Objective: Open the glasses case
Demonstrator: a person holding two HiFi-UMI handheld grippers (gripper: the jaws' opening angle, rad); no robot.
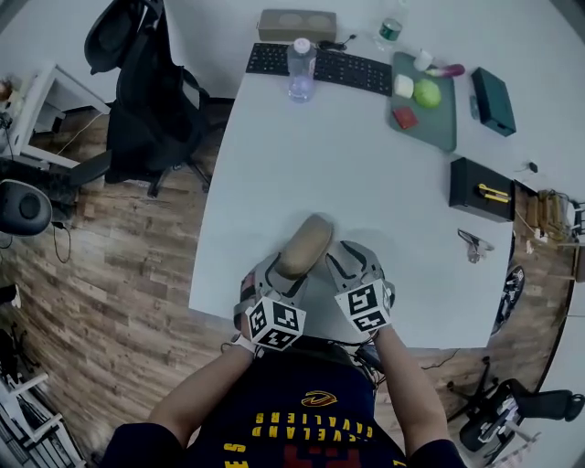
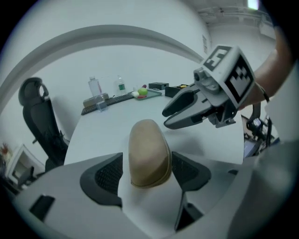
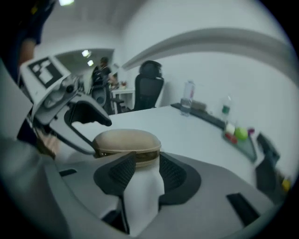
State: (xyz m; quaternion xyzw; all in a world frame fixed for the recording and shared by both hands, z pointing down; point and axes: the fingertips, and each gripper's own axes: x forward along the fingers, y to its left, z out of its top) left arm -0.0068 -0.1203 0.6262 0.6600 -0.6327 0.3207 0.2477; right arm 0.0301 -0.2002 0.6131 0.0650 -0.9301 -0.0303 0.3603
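A tan, closed glasses case point(image 1: 306, 245) lies on the white table point(image 1: 347, 174) near its front edge. Its near end sits between the jaws of my left gripper point(image 1: 281, 267). In the left gripper view the case point(image 2: 148, 154) touches the right pad point(image 2: 189, 170), while a thin gap shows at the left pad point(image 2: 110, 175), so this gripper is open. My right gripper point(image 1: 352, 258) is just right of the case, open, with nothing between its fingers. In the right gripper view the case point(image 3: 126, 142) lies side-on, seam level, just beyond the fingertips of that gripper point(image 3: 147, 165).
A keyboard point(image 1: 320, 64), a water bottle point(image 1: 301, 69) and a cardboard box point(image 1: 297, 25) stand at the table's far edge. A green tray point(image 1: 430, 123) with food, a dark green box point(image 1: 494, 101), a black box point(image 1: 480, 187) and loose glasses point(image 1: 475, 245) are on the right. An office chair point(image 1: 137, 91) stands left.
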